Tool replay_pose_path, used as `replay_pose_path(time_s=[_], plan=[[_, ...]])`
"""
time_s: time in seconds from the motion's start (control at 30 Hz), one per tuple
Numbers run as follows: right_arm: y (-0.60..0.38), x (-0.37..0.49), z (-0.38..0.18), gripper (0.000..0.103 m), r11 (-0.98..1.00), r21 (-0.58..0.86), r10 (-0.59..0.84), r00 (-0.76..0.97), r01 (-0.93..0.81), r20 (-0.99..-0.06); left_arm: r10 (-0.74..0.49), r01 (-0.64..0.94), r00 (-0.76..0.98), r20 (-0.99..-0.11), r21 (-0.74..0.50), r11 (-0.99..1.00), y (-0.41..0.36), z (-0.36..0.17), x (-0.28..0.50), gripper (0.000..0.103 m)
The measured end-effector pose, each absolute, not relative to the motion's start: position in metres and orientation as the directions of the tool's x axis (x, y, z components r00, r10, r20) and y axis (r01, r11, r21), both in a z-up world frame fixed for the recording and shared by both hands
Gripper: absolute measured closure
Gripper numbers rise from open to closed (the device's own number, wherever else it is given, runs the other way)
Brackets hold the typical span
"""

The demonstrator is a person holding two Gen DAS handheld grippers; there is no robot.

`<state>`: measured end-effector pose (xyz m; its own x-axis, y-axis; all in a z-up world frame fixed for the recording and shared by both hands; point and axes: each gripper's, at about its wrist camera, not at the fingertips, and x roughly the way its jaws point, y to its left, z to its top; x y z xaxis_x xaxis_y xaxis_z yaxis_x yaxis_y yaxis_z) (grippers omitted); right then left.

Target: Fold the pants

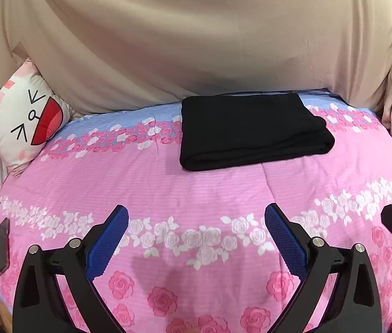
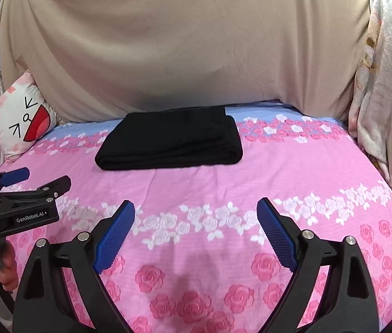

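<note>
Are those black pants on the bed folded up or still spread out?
Folded. The black pants lie as a compact rectangle on the pink bedspread, stacked layers showing along the front edge.

I see soft, even indoor light in both views; a faint shadow smudges the bedspread (image 1: 210,188) at six o'clock. Fisheye distortion bows edges, corners vignette black, focus stays sharp centrally.

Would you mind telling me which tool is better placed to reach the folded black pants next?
Probably right tool: the pants lie nearly straight ahead of it, but off-centre for the left tool.
</note>
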<state>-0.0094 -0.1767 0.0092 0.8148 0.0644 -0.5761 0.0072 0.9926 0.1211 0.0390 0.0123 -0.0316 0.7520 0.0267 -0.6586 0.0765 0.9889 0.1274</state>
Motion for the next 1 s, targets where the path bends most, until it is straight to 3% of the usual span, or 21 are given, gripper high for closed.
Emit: replay_pose_path(time_s=[0.17, 1.0], plan=[[-0.174, -0.017, 0.006, 0.015, 0.993, 0.117, 0.060, 0.808, 0.012, -0.586, -0.021, 0.091, 0.731, -0.683, 0.066, 0.994, 0.014, -0.034, 0.035, 0.006], [-0.164, -0.011, 0.005, 0.015, 0.993, 0.112, 0.051, 0.804, 0.020, -0.592, -0.015, 0.103, 0.740, -0.672, 0.092, 0.990, 0.010, -0.034, 0.033, 0.006]])
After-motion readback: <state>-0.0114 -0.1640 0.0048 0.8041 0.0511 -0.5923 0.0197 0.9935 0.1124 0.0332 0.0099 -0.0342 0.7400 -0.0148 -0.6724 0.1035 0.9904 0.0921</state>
